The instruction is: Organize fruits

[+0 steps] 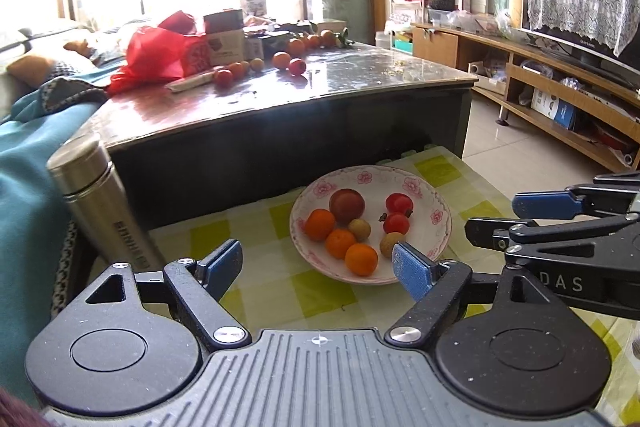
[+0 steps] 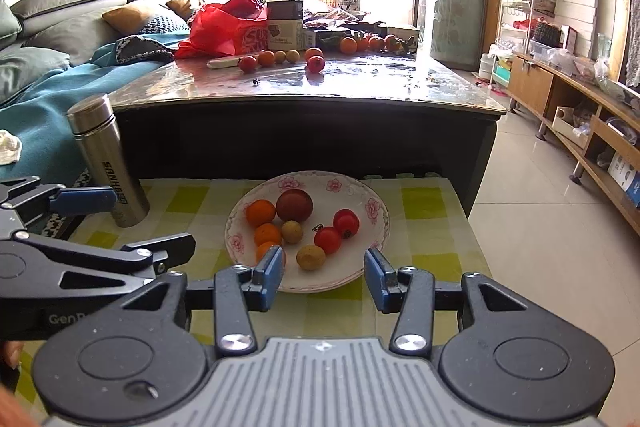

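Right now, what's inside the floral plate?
The floral plate holds three oranges, two red tomatoes, one dark reddish-brown fruit and two small tan fruits. The right gripper's finger hides part of the nearest orange.

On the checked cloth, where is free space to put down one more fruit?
The green-checked tablecloth is bare right of the white floral-rimmed plate, and also between that plate and the steel thermos flask. The plate itself is crowded on its left side by orange mandarins; its far right rim is free. Both hand-held grippers hover open at the near edge.
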Tool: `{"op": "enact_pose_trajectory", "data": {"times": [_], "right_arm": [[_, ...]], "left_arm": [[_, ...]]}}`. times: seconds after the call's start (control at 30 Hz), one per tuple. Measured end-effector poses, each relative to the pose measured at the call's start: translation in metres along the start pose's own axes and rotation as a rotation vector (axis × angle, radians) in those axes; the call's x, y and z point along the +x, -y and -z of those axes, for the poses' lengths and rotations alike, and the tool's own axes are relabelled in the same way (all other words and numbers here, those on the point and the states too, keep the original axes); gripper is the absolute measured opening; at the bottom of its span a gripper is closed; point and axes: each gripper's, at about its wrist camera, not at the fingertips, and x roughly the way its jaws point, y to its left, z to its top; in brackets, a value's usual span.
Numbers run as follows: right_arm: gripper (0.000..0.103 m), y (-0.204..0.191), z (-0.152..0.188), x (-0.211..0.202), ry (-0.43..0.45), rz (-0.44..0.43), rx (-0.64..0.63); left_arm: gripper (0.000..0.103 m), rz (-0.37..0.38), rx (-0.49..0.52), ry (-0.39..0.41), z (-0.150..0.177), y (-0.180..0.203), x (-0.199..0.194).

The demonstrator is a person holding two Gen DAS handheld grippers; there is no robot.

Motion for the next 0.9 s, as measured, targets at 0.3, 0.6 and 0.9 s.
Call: {"op": "enact_pose_trajectory", "data": {"times": [0.3,0.6,0.9], "right_arm": [[0.05,-0.006,0.017,-0.028,0.004,0.001,0.015],[0.05,-0.009,0.031,-0.05,0.011,0.015,0.024],[0.05,-0.014,0.039,-0.067,0.024,0.016,0.026]], "left_arm": [[0.096,-0.048,-0.009,0.019,0.017,0.005,-0.028],[0.103,-0.12,-0.002,0.036,0.028,0.014,-0.051],[0.103,-0.106,-0.032,0.036,0.036,0.013,-0.067]]}}
